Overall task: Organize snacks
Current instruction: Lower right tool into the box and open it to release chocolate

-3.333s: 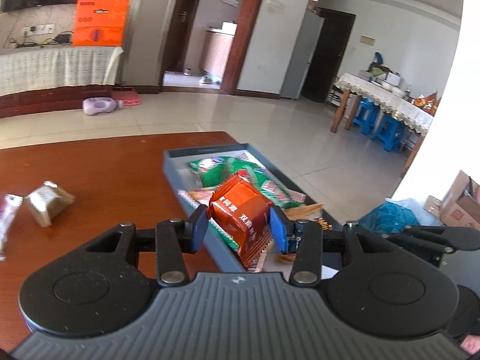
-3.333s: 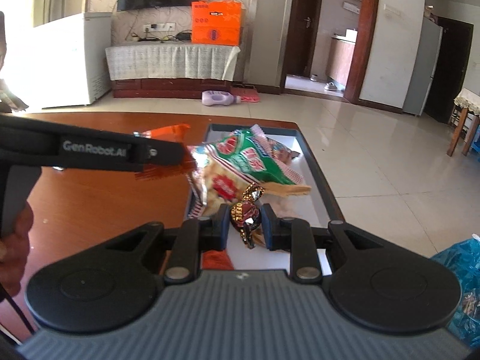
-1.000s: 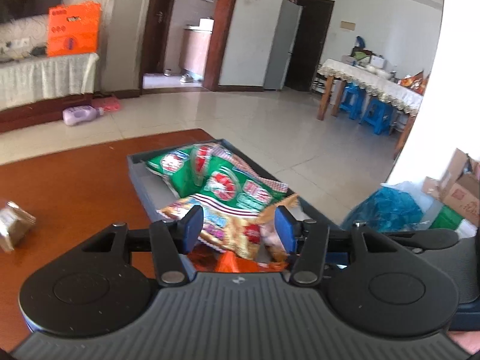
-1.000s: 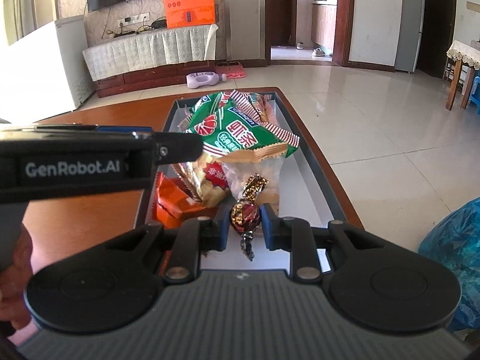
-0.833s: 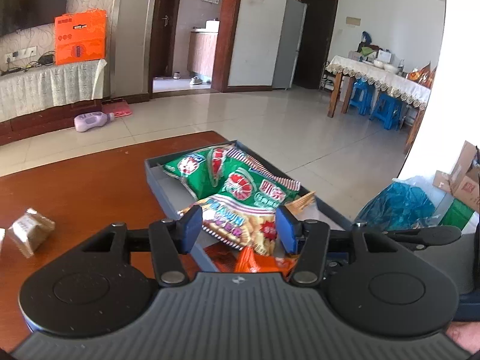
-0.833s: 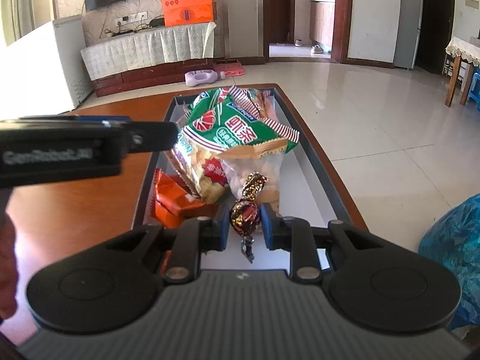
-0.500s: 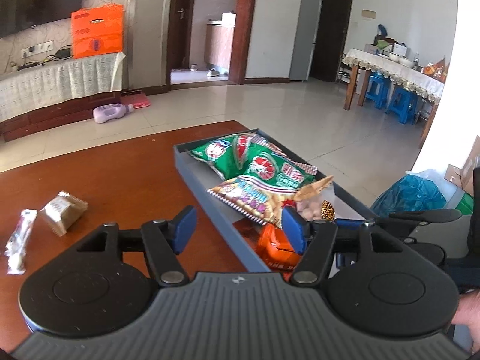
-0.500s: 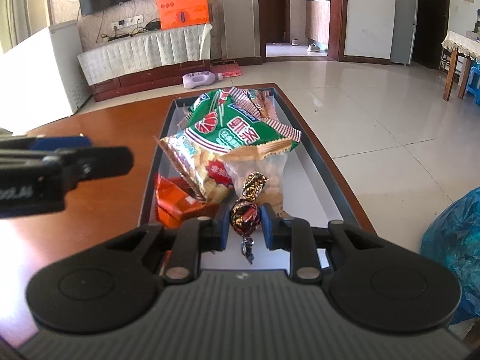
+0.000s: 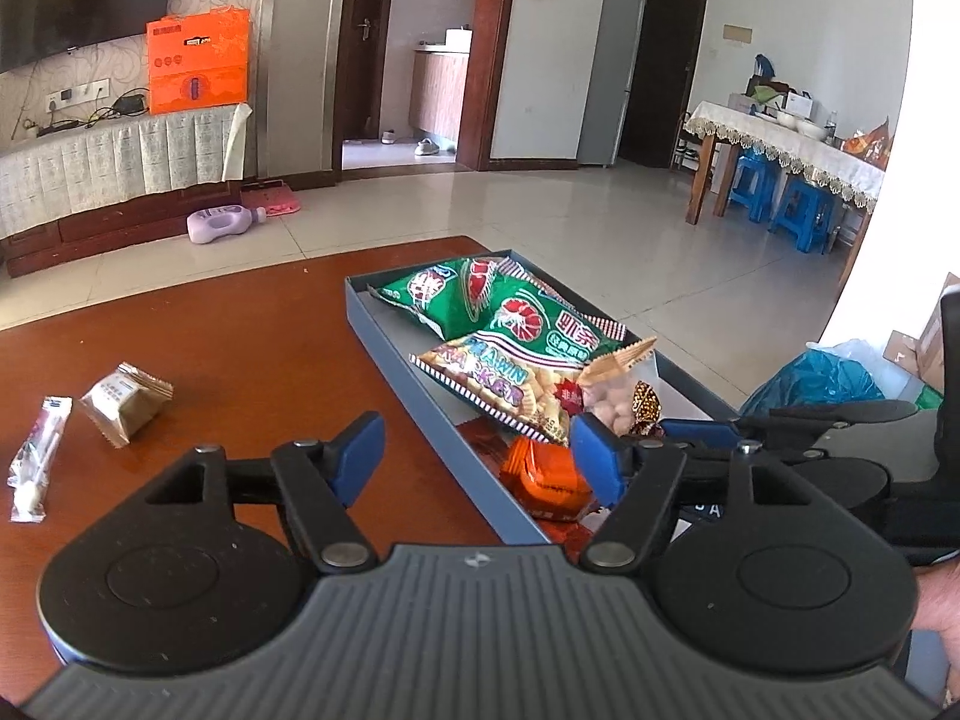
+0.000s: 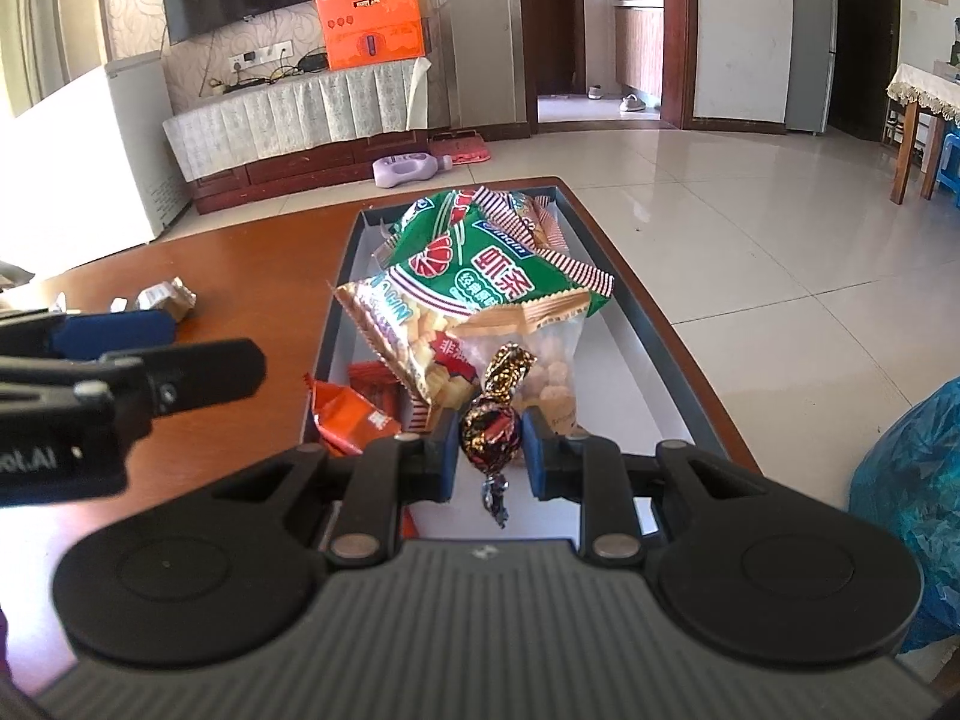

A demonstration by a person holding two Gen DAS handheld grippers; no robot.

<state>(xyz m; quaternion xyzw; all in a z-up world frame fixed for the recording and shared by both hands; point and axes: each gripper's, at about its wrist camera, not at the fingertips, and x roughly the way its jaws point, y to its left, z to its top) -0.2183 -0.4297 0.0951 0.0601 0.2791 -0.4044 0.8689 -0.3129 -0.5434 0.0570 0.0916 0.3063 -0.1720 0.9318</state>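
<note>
Snacks fill the grey tray (image 9: 414, 387) at the centre of our left wrist view: a green prawn-cracker bag (image 9: 510, 312) toward the far end, a striped bag of puffed crackers (image 9: 498, 387) overlapping it, and an orange packet (image 9: 543, 471) at the near end. Our left tool (image 9: 477, 459) hovers low in the frame with its blue pads apart and its jaws opening; nothing is held, and the tray's near wall and the orange packet show through the gap. On the bare wooden worktop (image 9: 240, 330) at the left we see a small tan wrapped biscuit (image 9: 126, 402) and a slim clear sachet (image 9: 39, 459) just beside it, both well apart from the tray. The right tool (image 9: 690, 429) enters at the right edge.

From the right wrist view, our right tool (image 10: 491, 450) is clamped on a round foil-wrapped candy (image 10: 489, 429), its twisted ends sticking out above and below the pads, over the near end of the tray (image 10: 648, 354). The green bag (image 10: 480, 276) and striped bag (image 10: 414, 342) lie beyond it, the orange packet (image 10: 348, 411) to the lower left. The left tool (image 10: 120, 354) reaches in from the left edge above the worktop (image 10: 240, 276).
</note>
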